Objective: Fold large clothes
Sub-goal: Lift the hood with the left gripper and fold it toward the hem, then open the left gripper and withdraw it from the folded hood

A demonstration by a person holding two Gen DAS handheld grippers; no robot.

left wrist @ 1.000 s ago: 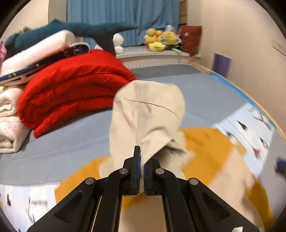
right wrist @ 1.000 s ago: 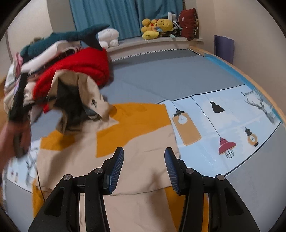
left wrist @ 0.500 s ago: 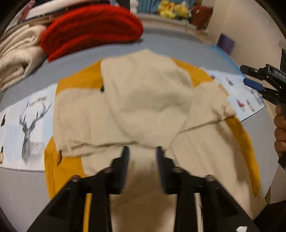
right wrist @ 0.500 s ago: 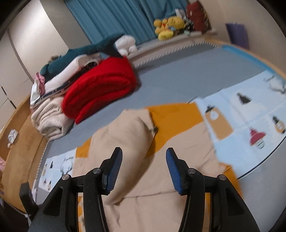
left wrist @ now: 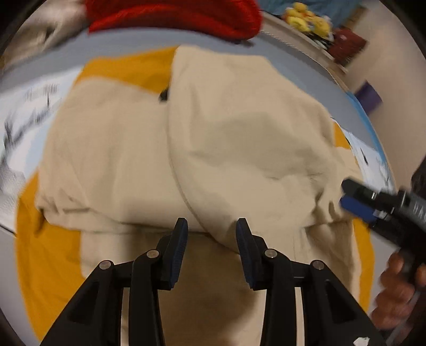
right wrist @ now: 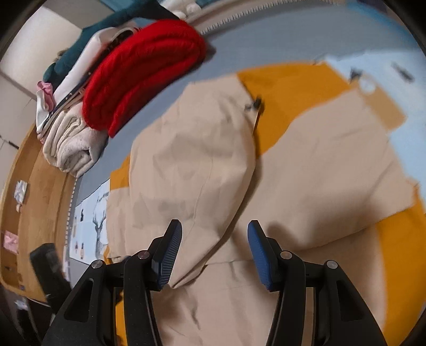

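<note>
A large beige garment with orange panels (left wrist: 48,266) lies spread on the bed. Its hood (left wrist: 239,133) is folded flat onto the body, and it also fills the middle of the right wrist view (right wrist: 191,159). My left gripper (left wrist: 211,223) hangs just over the hood's lower edge. Its jaws are opening; the cloth lies under the gap and the pads do not pinch it. My right gripper (right wrist: 214,226) is open over the hood's base and holds nothing. In the left wrist view the right gripper (left wrist: 354,199) comes in from the right edge, held by a hand (left wrist: 399,279).
A folded red blanket (right wrist: 143,71) and a rolled cream towel (right wrist: 69,143) are stacked at the far left of the bed. Grey sheet (right wrist: 266,45) lies beyond the garment. Yellow plush toys (left wrist: 308,21) sit on a far ledge. A wooden bed edge (right wrist: 40,199) runs along the left.
My left gripper let go of the hood, which now lies flat on the garment. Both grippers have come down close over the cloth, and the views have tilted downward.
</note>
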